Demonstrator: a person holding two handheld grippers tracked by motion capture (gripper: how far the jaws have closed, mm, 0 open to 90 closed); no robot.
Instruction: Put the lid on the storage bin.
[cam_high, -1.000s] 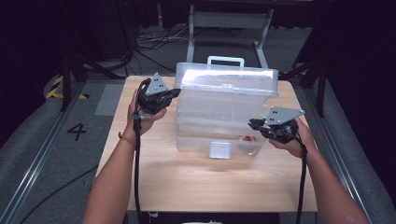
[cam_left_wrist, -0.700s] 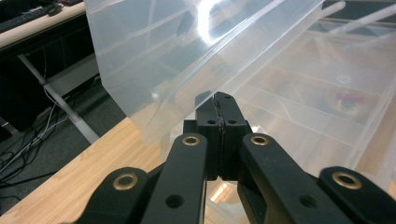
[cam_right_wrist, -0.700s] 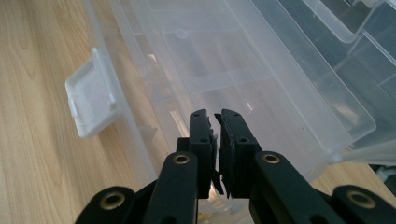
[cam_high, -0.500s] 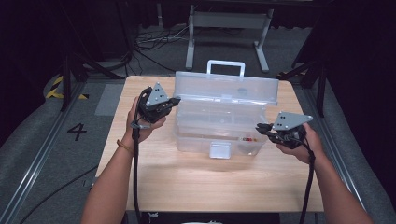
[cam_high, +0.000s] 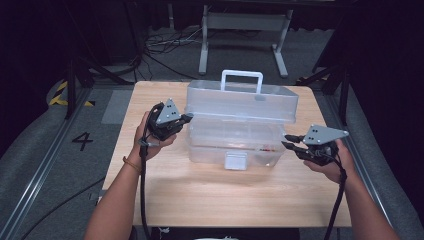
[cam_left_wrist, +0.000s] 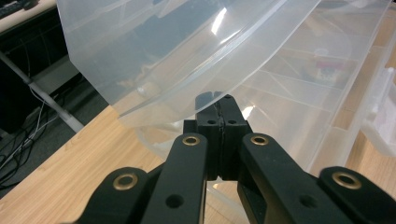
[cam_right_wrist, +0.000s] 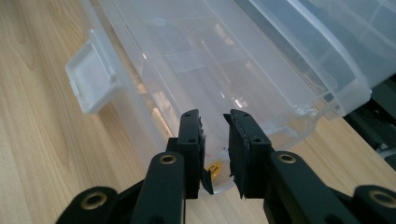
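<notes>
jaws of the left gripper (cam_left_wrist: 218, 105) pinched together under the raised lid (cam_high: 242, 100) at center frame; right gripper (cam_high: 292, 141), slightly parted and empty, has backed off the clear organizer box (cam_high: 232, 140).

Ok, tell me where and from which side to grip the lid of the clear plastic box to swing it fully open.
Grip the lid's front rim at its right end, coming in from the right with the right gripper, jaws straddling the thin edge. The lid is raised and tilted back, so that lip overhangs the box body with a gap beneath. The left gripper is shut beneath the rim's left end.
</notes>
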